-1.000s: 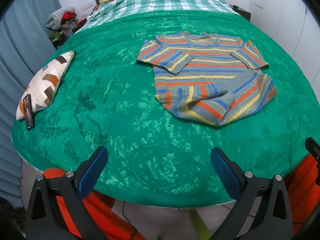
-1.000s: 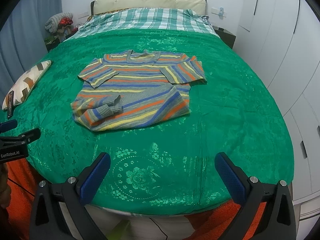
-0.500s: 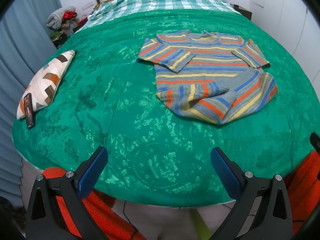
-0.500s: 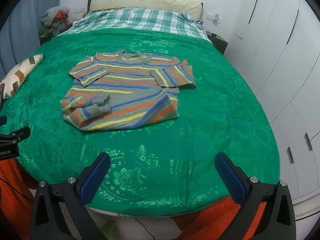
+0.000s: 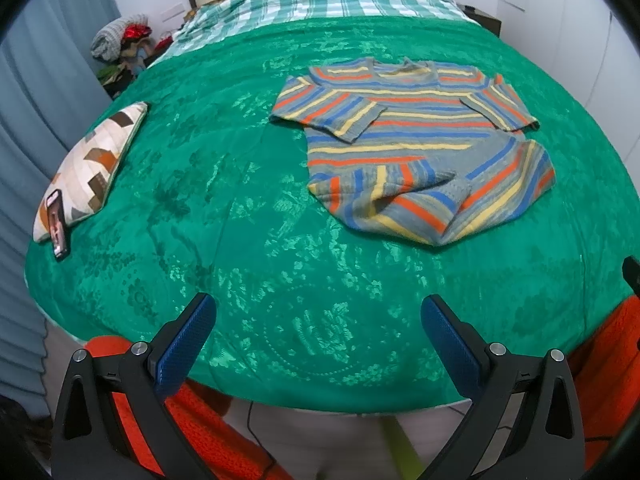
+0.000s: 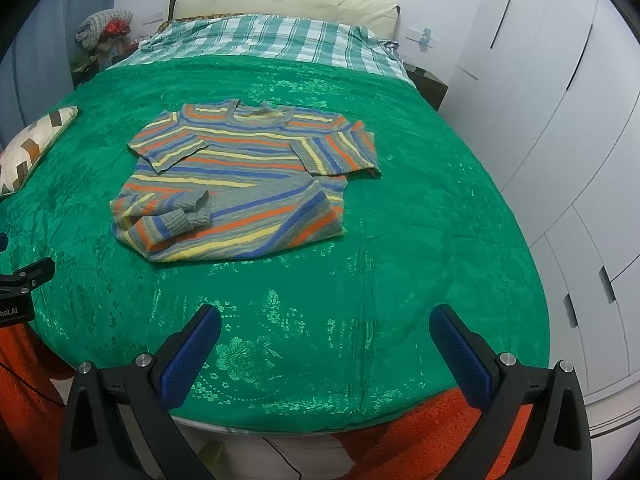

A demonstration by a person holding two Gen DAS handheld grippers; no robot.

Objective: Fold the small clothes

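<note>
The left claw [image 5: 318,322] hangs level over the near edge of the bed, its two blue-padded fingers [image 5: 188,336] spread wide apart with nothing between them. The right claw [image 6: 325,330] sits the same way further right along that near edge, blue pads [image 6: 460,354] wide apart and empty, pointing toward the headboard. Both are well apart from the garment. At the left edge of the right wrist view, part of the left claw's black body shows.

Beyond the fingers stretches the green bedspread [image 5: 240,184], patterned with shiny flowers. On it, toward the middle of the bed, lies the striped sweater [image 5: 420,148] [image 6: 248,184], grey with orange, blue and yellow bands. Its neckline faces the far end. Both sleeves are folded in across the chest, and the bottom hem is folded up unevenly, a ribbed cuff resting on top of the near left part.

At the left edge of the bed lies a patterned cushion [image 5: 88,172] with a phone [image 5: 56,224] propped against its near end. A green checked sheet [image 6: 272,38] covers the far end.
</note>
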